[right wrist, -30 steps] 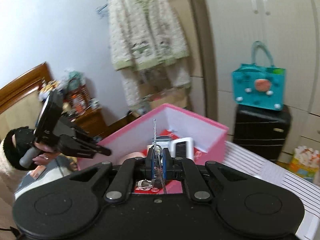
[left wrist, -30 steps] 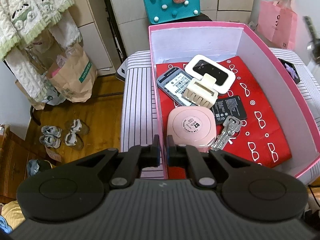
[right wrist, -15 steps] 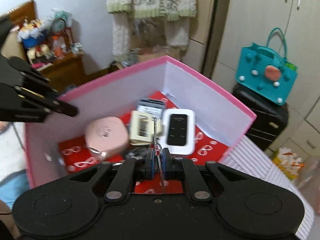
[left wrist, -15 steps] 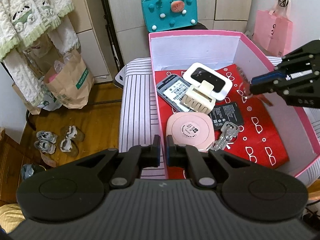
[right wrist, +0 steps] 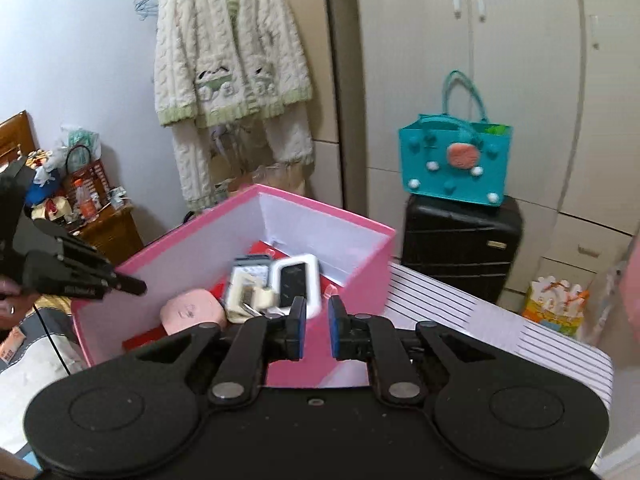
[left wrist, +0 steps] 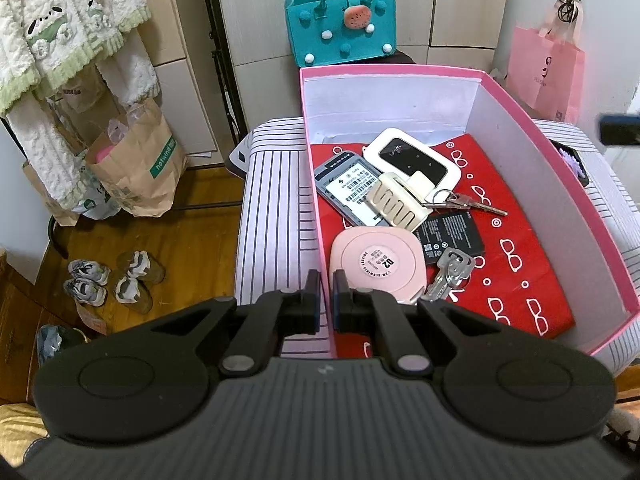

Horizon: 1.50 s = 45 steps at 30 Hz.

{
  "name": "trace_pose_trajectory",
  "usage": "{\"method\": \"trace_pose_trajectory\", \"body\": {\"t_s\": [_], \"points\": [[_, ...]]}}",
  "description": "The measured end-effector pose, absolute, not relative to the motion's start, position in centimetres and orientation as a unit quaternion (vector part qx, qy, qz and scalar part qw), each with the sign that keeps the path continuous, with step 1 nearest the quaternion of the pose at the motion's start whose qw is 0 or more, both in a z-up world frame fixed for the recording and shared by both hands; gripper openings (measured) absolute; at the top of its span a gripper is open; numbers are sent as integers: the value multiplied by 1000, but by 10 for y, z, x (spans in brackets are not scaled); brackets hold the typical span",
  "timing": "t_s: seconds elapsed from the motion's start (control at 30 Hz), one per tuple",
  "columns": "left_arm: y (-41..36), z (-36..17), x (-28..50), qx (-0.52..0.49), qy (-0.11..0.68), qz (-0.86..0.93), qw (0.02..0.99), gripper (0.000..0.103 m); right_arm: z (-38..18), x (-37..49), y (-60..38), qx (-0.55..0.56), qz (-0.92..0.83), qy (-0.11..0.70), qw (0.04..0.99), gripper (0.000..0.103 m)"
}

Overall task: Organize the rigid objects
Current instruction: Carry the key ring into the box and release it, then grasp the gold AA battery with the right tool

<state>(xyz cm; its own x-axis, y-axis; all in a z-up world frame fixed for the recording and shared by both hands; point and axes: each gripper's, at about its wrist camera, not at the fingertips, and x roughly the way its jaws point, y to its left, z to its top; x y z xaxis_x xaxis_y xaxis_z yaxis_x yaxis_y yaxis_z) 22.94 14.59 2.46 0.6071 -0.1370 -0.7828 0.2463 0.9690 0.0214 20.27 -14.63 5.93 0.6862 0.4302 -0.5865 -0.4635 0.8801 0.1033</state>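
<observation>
**Keys down in the pink box; both hand-held grippers empty**

Landmark: the open pink cardboard box with white inner walls (left wrist: 516,140), red paper with a white spectacles print on its floor, standing on a striped-cloth worktop (left wrist: 272,208).

- Right hand-held gripper (right wrist: 317,330): jaws have just been opening, a clear gap between the blue pads, nothing in it. Sits outside the box's near wall in its own view.
- Left hand-held gripper (left wrist: 326,300): clenched, pads almost meeting, empty, at the box's near-left corner over the rim.
- Silver key on a wire ring (left wrist: 464,202): lies flat on the red paper mid-box, ring end against the cream plastic claw hair clip (left wrist: 398,204), blade toward the right wall.
- Second silver key bunch (left wrist: 450,272): near end of the box, just beside the round-cornered pink plastic case (left wrist: 374,260) and touching the black battery (left wrist: 450,234).
- Toward the far wall: white pocket router (left wrist: 414,158), grey phone shell with a white label (left wrist: 348,188), partly under the clip.

Handling, as judged: keys are light, stiff, thin and slick; lying flat they give little edge. Best taken by the ring or the head, pinched across the flat. The clip is hollow and springy; grip its closed spine, not the teeth. The pink case looks smooth and broad, so likely to slip unless taken edge-on.
</observation>
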Motion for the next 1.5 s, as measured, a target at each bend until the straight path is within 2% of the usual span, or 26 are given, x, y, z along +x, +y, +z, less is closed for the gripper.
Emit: {"method": "trace_pose_trajectory", "body": {"t_s": [0.27, 0.53, 0.87, 0.93, 0.97, 1.0, 1.03, 1.3, 1.5], "points": [[146, 24, 226, 60, 422, -100, 899, 5, 11, 172, -193, -5, 229, 365, 902, 16], [145, 24, 228, 57, 425, -97, 898, 5, -33, 168, -200, -33, 222, 404, 887, 17], [149, 28, 241, 55, 459, -118, 879, 6, -57, 191, -197, -49, 212, 432, 875, 27], [145, 29, 243, 69, 466, -121, 874, 6, -58, 192, -193, -61, 210, 426, 878, 27], [144, 30, 244, 74, 469, -121, 872, 6, -57, 193, -190, -70, 205, 425, 879, 22], [143, 30, 245, 79, 472, -121, 870, 6, -57, 193, -189, -77, 200, 424, 880, 12], [141, 30, 246, 84, 474, -121, 868, 6, -56, 194, -187, -81, 201, 425, 879, 11], [135, 32, 247, 113, 482, -120, 861, 7, -36, 186, -178, -84, 213, 410, 883, 11], [138, 35, 252, 106, 496, -128, 853, 7, 4, 177, -165, -58, 241, 390, 887, 11]]}}
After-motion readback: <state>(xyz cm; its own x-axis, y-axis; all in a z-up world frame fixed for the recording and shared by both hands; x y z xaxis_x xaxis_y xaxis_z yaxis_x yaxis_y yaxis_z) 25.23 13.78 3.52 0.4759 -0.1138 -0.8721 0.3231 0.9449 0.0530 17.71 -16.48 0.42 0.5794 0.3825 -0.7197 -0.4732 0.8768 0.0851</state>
